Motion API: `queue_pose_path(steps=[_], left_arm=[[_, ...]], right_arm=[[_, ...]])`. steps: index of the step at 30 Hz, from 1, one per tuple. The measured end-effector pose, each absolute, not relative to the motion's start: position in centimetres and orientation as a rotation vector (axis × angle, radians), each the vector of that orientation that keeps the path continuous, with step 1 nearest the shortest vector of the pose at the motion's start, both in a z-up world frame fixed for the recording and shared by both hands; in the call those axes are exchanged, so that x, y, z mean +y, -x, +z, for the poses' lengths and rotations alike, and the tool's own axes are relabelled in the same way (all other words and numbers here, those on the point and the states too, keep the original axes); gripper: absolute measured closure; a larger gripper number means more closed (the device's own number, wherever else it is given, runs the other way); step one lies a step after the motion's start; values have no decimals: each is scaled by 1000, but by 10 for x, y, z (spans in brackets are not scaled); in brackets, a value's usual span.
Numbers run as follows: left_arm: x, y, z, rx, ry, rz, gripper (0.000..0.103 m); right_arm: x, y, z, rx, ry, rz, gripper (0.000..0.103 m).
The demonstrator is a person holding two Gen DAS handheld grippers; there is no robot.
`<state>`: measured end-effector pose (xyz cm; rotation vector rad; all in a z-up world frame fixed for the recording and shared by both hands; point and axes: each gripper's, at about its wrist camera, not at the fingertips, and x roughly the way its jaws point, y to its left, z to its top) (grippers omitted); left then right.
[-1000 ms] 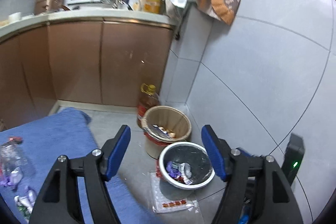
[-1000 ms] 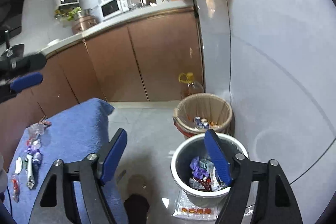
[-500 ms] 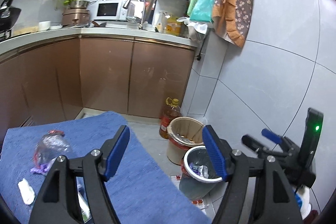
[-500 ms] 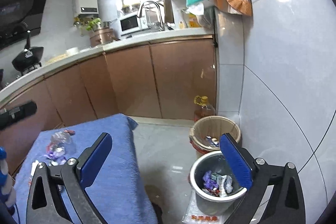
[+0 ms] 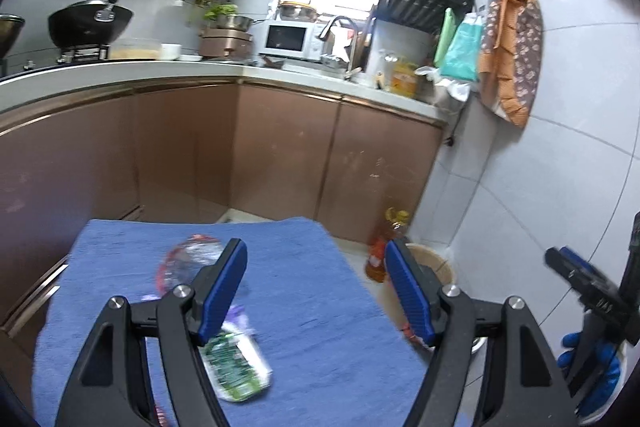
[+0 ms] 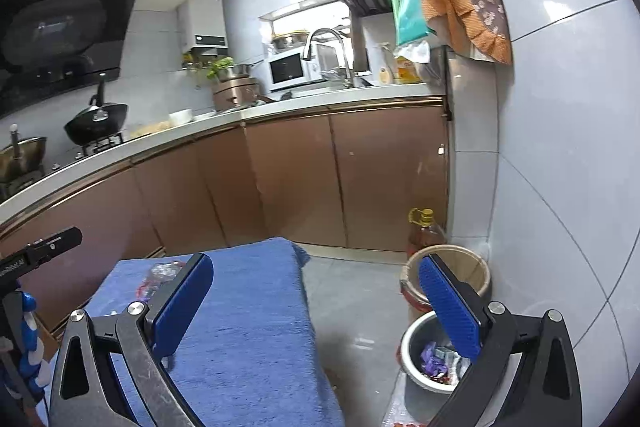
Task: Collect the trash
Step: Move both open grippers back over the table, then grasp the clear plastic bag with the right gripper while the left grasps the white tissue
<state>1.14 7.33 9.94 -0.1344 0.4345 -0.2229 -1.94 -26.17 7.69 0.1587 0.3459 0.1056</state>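
Observation:
A blue towel covers a table with trash lying on it. In the left wrist view a crumpled clear plastic wrapper lies toward the far side and a green-and-white packet lies nearer, both partly behind the left finger. My left gripper hovers open above the towel, nothing between its pads. My right gripper stands wide open and empty between the towel and a grey bin on the floor holding wrappers. The same clear wrapper shows past its left finger.
A tan lined bin and a yellow oil bottle stand in the corner by the tiled wall. Brown cabinets run behind the table. The right gripper and a blue-gloved hand show at the left view's right edge.
Both grippers swung left and tilted up, from over the bins to over the blue towel. The right gripper's jaws spread wider. The trash on the towel came into closer view.

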Motion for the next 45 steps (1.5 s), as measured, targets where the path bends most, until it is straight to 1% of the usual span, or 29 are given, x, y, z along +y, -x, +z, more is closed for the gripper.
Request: queue_pose_path(steps=[6, 12, 16, 19, 30, 35, 40, 45], left_arm=[[128, -10, 92, 482, 113, -121, 33], [198, -15, 74, 527, 182, -10, 33], [233, -18, 56, 554, 202, 44, 33], [255, -30, 32, 617, 226, 38, 33], [278, -82, -67, 855, 290, -5, 33], [282, -101, -94, 902, 295, -9, 33], [288, -115, -119, 955, 315, -37, 34], [291, -118, -123, 941, 300, -60, 36]], right_arm=[[-242, 17, 76, 376, -131, 186, 0], [-213, -2, 67, 438, -108, 257, 0], [-188, -20, 60, 479, -89, 305, 0], [-166, -37, 53, 512, -79, 354, 0], [-80, -113, 34, 604, 19, 486, 0], [-41, -156, 24, 634, 57, 546, 0], [6, -210, 4, 712, 51, 625, 0], [42, -251, -23, 798, 32, 665, 0]])
